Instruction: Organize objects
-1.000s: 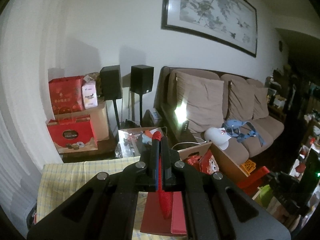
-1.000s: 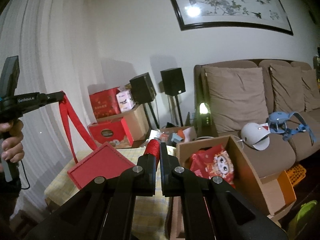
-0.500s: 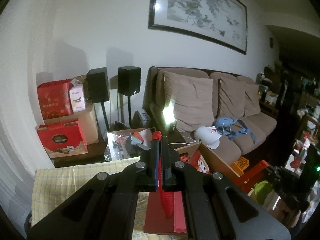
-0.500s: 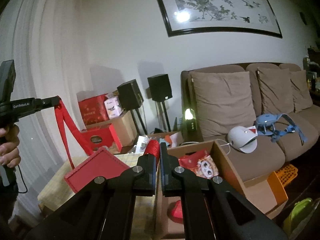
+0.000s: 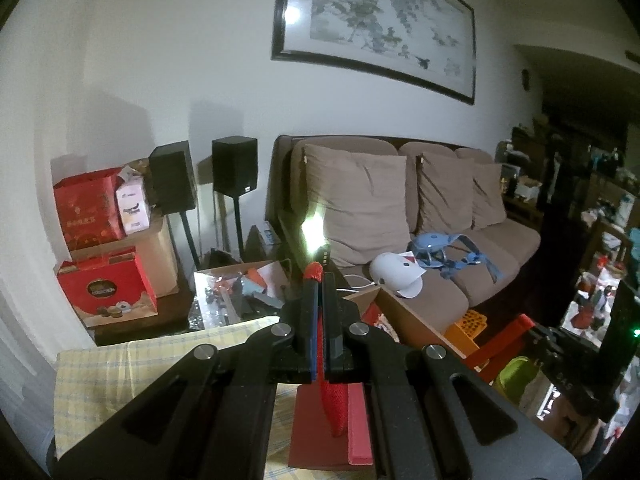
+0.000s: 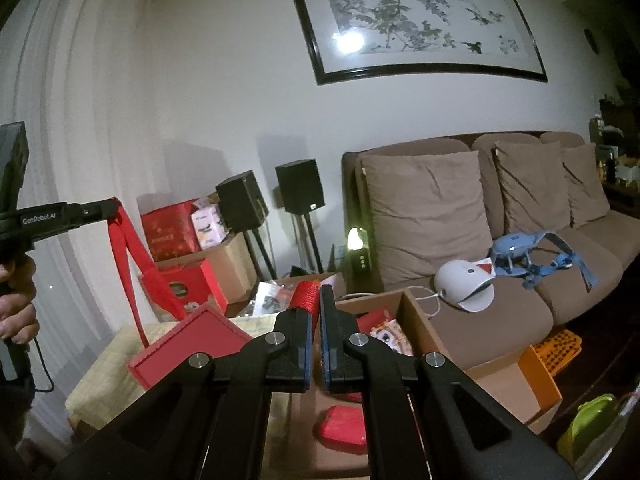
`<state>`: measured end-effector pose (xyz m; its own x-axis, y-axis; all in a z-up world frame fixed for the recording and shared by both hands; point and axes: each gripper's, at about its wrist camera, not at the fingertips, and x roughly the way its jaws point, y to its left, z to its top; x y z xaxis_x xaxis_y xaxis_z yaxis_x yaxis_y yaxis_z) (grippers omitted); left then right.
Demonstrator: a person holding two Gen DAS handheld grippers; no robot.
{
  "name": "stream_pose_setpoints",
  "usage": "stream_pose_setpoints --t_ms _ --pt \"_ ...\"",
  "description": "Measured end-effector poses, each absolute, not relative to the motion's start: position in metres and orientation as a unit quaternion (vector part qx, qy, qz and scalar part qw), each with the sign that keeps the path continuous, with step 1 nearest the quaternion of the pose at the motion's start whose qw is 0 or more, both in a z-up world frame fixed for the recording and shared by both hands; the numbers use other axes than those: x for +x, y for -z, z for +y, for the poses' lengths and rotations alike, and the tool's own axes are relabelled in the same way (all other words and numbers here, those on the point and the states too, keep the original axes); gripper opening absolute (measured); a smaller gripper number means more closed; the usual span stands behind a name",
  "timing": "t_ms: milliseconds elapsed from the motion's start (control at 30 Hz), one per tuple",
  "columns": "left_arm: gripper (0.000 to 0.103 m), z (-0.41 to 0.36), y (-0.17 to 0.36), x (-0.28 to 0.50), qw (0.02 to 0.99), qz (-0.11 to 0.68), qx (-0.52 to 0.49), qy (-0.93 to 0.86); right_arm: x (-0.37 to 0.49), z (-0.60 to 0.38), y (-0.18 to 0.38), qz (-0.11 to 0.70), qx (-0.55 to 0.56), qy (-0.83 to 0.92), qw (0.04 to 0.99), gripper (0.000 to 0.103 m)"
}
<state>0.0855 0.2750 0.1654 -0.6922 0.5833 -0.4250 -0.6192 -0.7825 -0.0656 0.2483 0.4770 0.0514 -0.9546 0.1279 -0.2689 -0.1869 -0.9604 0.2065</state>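
A flat red gift box [image 6: 188,344] hangs tilted above the yellow checked tablecloth [image 6: 100,376] by its red strap handles. My left gripper [image 5: 319,280] is shut on one red strap [image 5: 313,271], with the red box [image 5: 316,428] hanging just below its fingers. In the right wrist view that left gripper [image 6: 110,205] shows at the left, with the strap [image 6: 128,252] running down to the box. My right gripper [image 6: 315,300] is shut on the other red woven strap [image 6: 305,295]. The right gripper [image 5: 534,328] appears at the right of the left wrist view.
An open cardboard box [image 6: 416,312] holding red packets stands right of the table, against a brown sofa [image 6: 520,296]. Two black speakers [image 6: 300,186], red gift bags [image 5: 104,292] and a cluttered side table [image 5: 240,292] are behind. A person's hand [image 6: 16,304] grips the left handle.
Both grippers have moved right together with the red box hanging between them; the room has slid left in both views, and the cardboard box is now nearer below the right gripper.
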Motion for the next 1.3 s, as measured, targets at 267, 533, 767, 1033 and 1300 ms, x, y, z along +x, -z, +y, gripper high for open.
stream_pose_setpoints --t_ms 267,533,767,1033,1300 --pt "0.001 0.298 -0.166 0.092 0.344 0.048 -0.214 -0.913 0.256 0.489 -0.055 0.116 -0.124 -0.981 0.098 0.002" --pt "0.001 0.317 -0.165 0.095 0.358 0.05 -0.213 -0.908 0.262 0.497 -0.056 0.118 -0.125 -0.979 0.113 0.002" --pt "0.001 0.329 -0.163 0.094 0.366 0.05 -0.215 -0.904 0.268 0.503 -0.058 0.118 -0.121 -0.977 0.127 0.002" --pt "0.001 0.344 -0.159 0.092 0.378 0.038 -0.223 -0.898 0.273 0.515 -0.056 0.125 -0.123 -0.974 0.143 0.002" --pt "0.001 0.367 -0.151 0.091 0.396 0.037 -0.236 -0.887 0.276 0.524 -0.053 0.129 -0.126 -0.971 0.16 0.002"
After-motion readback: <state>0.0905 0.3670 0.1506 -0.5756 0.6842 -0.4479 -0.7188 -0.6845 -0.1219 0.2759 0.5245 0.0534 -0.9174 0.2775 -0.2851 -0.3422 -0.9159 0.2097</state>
